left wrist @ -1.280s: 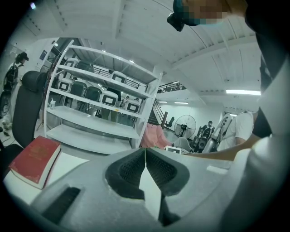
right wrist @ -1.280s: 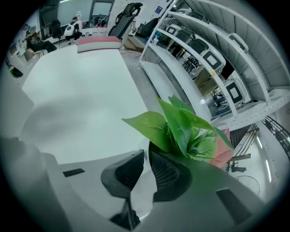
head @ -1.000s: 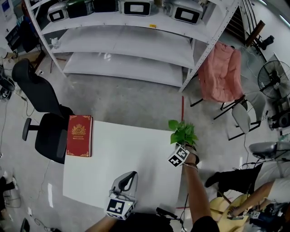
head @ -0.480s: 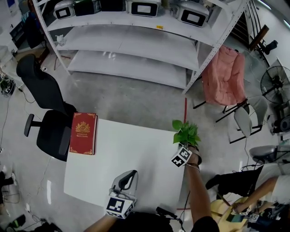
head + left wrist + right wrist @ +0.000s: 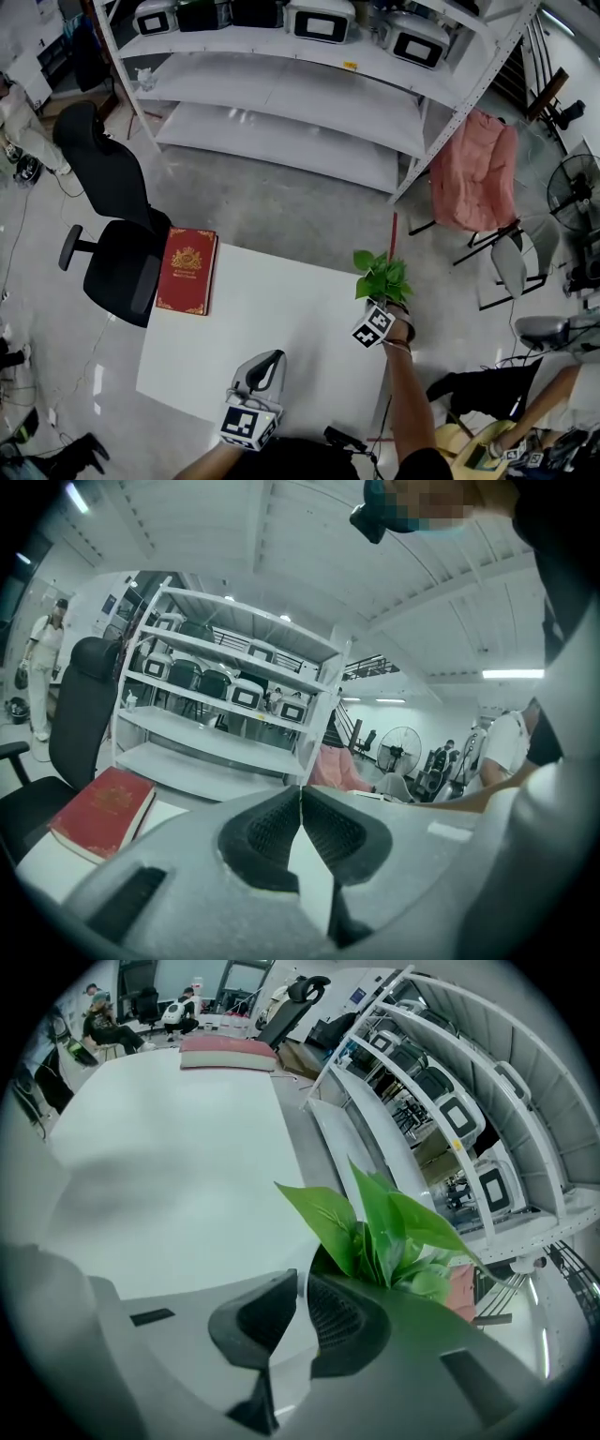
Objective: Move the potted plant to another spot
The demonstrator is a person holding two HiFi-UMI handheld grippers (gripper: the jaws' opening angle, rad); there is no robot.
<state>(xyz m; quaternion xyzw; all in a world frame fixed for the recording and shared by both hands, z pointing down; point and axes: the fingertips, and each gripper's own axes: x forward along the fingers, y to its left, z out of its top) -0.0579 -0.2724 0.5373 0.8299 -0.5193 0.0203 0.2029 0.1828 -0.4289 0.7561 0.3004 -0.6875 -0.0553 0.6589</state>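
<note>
Your right gripper (image 5: 302, 1279) has its jaws drawn in on the dark rim of the potted plant (image 5: 384, 1232), with only a thin slit left between the pads, and the green leaves rise just past the tips. From the head view, the potted plant (image 5: 380, 274) sits at the far right corner of the white table (image 5: 262, 328), and the right gripper (image 5: 382, 307) meets it from the near side with its marker cube facing up. Your right forearm (image 5: 405, 403) is bare and stretched well forward. It runs nearly straight along the table's right edge, with a band at the wrist. Your left gripper (image 5: 300, 794) is clenched, its pads meeting tip to tip with nothing between them. It points ahead toward the shelving, with the red book (image 5: 103, 808) low to its left. In the head view the left gripper (image 5: 270, 364) hangs over the near edge of the table, held close to your body, well apart from the plant. The red book (image 5: 187, 272) lies at the far left corner of the table, beside a black office chair (image 5: 117, 253). Beyond the table stand white metal shelving (image 5: 281, 94) and a chair draped in pink cloth (image 5: 473, 173).
</note>
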